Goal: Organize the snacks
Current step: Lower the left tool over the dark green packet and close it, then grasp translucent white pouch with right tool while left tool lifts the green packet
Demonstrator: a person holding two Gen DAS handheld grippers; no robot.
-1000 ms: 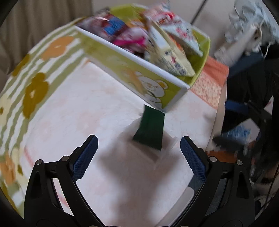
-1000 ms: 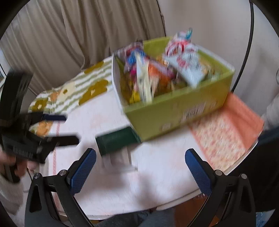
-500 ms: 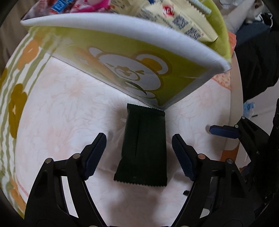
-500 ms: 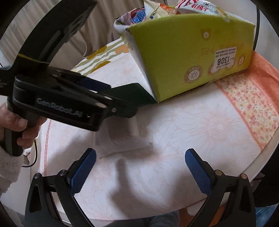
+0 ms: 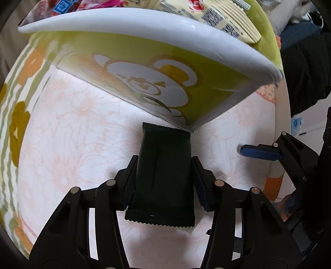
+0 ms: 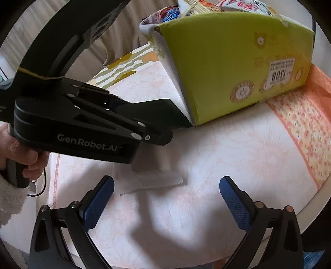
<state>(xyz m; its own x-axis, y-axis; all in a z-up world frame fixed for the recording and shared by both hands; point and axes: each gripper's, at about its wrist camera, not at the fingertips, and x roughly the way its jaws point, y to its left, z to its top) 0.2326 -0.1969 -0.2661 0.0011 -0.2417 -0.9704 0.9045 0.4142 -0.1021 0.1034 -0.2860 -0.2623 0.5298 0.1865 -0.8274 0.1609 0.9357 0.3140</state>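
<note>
A dark green snack packet [image 5: 164,175] lies in front of the corner of a green box [image 5: 144,78] with a bear print, full of snack packets [image 5: 223,12]. My left gripper [image 5: 163,182] is shut on the packet's two long sides. In the right wrist view the left gripper [image 6: 159,132] holds the packet [image 6: 165,112] just above the table, its far end at the box's [image 6: 238,62] corner. A white packet [image 6: 153,180] lies flat beneath it. My right gripper [image 6: 165,198] is open and empty above the table's near part.
The round table [image 6: 227,157] has a pale floral cloth, with an orange patterned strip [image 6: 306,124] at the right edge and a striped flowered cloth [image 5: 14,124] at the far side. Curtains [image 6: 68,27] hang behind. The right gripper's blue pad [image 5: 260,152] shows in the left wrist view.
My left gripper moved in over the dark green packet and closed on its sides. The right gripper dropped lower toward the table and stayed open.
</note>
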